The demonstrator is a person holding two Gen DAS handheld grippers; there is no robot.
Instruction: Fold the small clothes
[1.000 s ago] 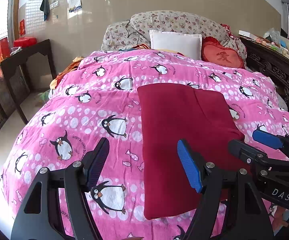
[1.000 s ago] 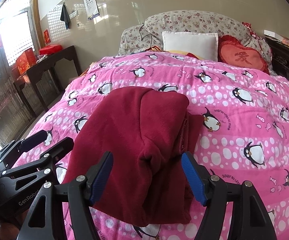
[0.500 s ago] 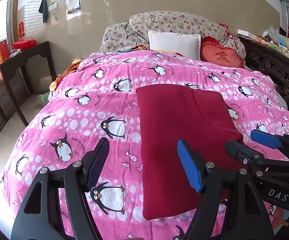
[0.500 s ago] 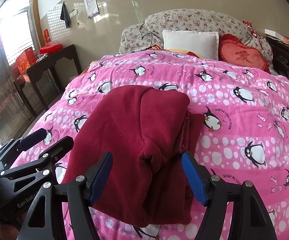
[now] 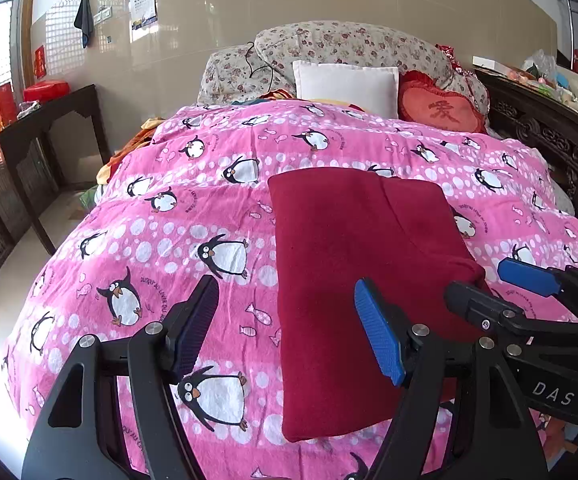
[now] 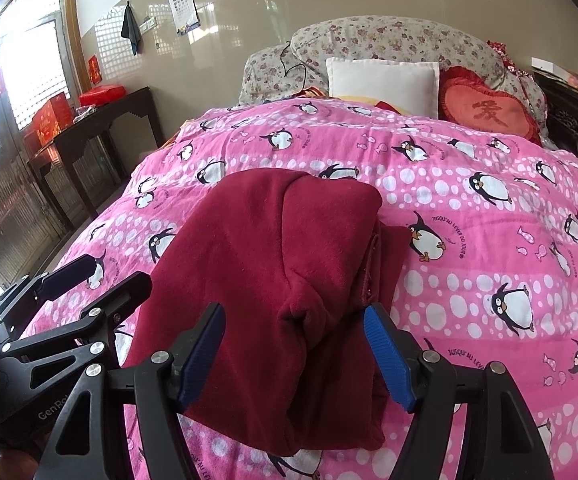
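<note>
Folded garment (image 5: 353, 264) on quilt (image 5: 177, 216), soft and limp, best pinched at its near edge; both grippers (image 5: 289, 332) (image 6: 295, 354) gape, empty

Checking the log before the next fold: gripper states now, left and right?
Left gripper: open, holding nothing, above the quilt beside the red garment.
Right gripper: open, holding nothing, over the garment's near end.

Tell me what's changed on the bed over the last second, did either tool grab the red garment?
Almost nothing changed. Neither tool took hold: the left tool and right tool stay open above the folded red garment, with only a slight camera drift. The garment lies as before on the penguin quilt.
</note>
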